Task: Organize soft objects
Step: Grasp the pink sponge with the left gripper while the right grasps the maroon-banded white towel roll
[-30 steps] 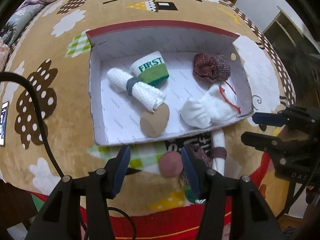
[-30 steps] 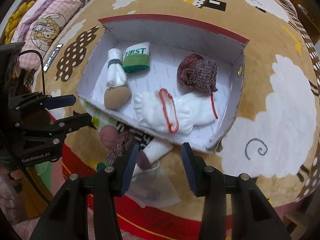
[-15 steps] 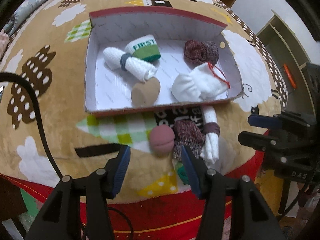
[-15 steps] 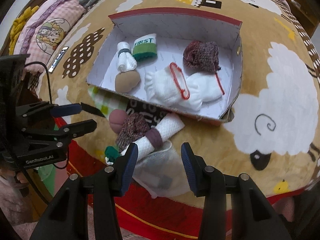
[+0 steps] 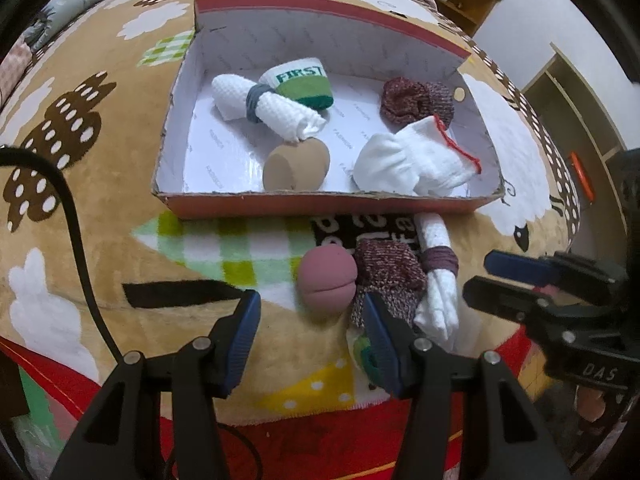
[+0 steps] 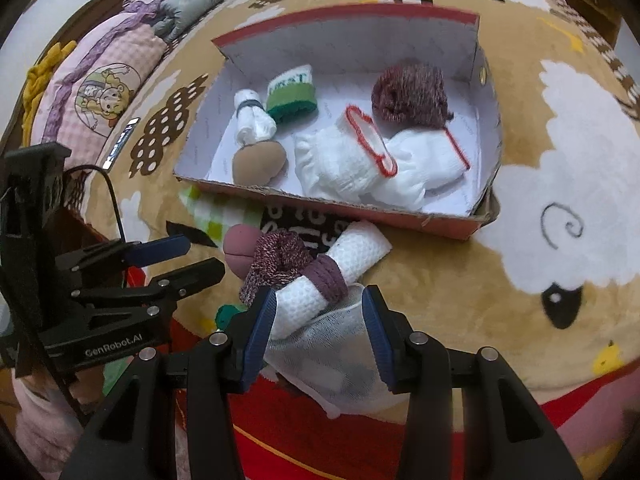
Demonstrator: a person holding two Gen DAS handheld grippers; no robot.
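A red cardboard box (image 5: 320, 204) (image 6: 360, 210) lies on the patterned blanket. Inside are a white banded towel roll (image 5: 268, 106), a green FIRST sock (image 5: 304, 82), a tan roll (image 5: 296, 164), white gloves (image 5: 416, 160) and a maroon knit bundle (image 5: 416, 98). In front of the box lie a pink roll (image 5: 326, 284) (image 6: 240, 242), a maroon knit sock (image 5: 388, 276) (image 6: 276, 260), a white towel roll with a maroon band (image 5: 438, 272) (image 6: 324, 276) and a mesh bag (image 6: 332, 348). My left gripper (image 5: 310, 332) is open just before the pink roll. My right gripper (image 6: 318, 320) is open over the white roll's end and the mesh bag.
Pillows and quilts (image 6: 108, 76) lie at the blanket's far left, with a phone (image 6: 120, 142) beside them. Wooden shelves (image 5: 580, 112) stand to the right. A black cable (image 5: 76, 216) runs along the left. The blanket's red border (image 5: 320, 440) marks the near edge.
Both grippers have pulled back toward the near edge and lowered toward the loose items in front of the box. Both stay open. Nothing in the box has moved.
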